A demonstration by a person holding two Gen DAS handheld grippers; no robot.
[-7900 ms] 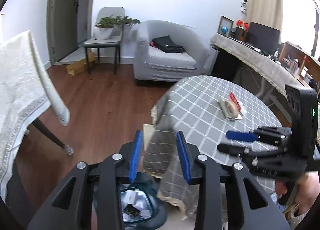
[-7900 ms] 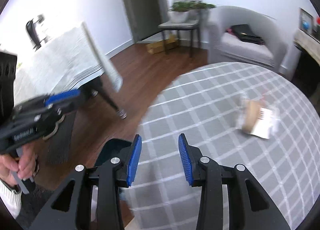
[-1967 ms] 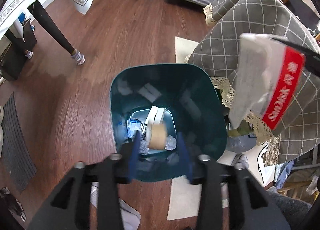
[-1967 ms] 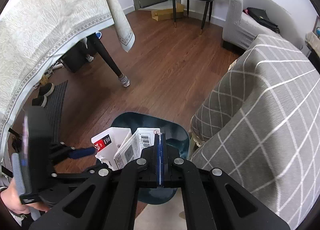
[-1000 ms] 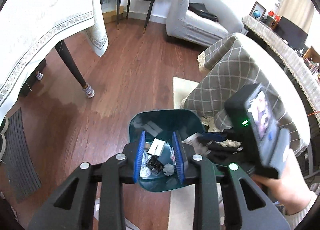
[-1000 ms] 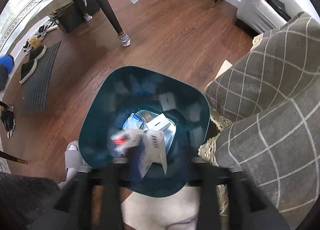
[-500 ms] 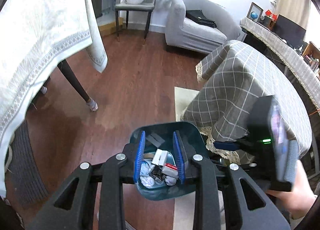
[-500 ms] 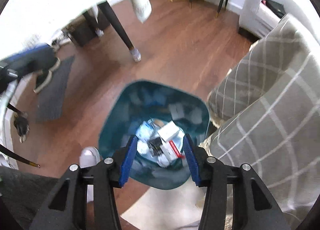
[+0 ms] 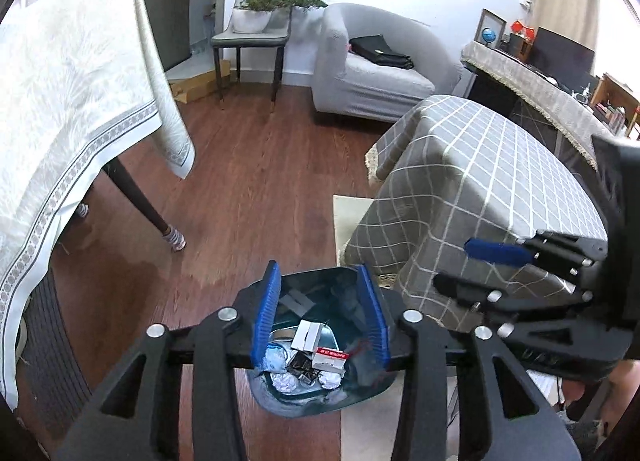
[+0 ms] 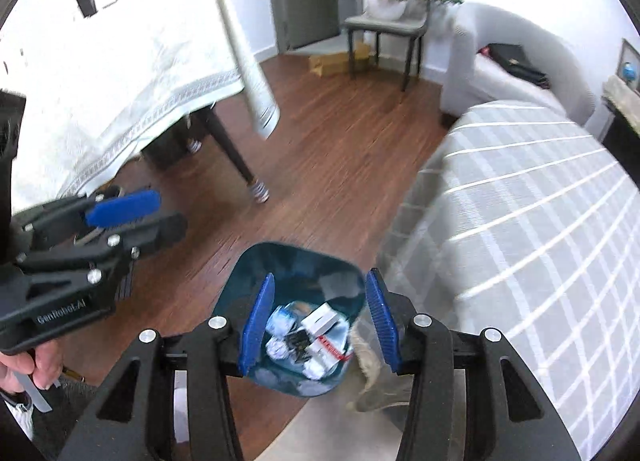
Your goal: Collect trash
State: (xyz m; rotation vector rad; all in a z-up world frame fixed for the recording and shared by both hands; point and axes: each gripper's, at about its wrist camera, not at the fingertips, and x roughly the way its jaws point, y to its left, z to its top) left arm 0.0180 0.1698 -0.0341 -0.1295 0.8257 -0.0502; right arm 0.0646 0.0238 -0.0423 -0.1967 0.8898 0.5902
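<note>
A living room with a dark wood floor (image 9: 248, 181) holds the scene, and the landmark is the teal bin (image 9: 320, 341) standing on it, just beside the hanging edge of the grey checked tablecloth (image 9: 480, 181). The left gripper (image 9: 320, 313) has just been spreading its jaws, the right gripper (image 10: 318, 321) hangs with jaws apart, both empty above the bin; the trash (image 10: 308, 337), boxes and crumpled wrappers, lies inside. The tabletop looks bare, so before the next reach I would scan the floor around the bin, the white-clothed table (image 9: 60, 101) beyond it and the grey armchair (image 9: 372, 73) further back.

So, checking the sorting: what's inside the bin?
The bin holds a white box, a red-striped packet, crumpled foil balls and a dark wrapper. Anything beneath them is hidden.
</note>
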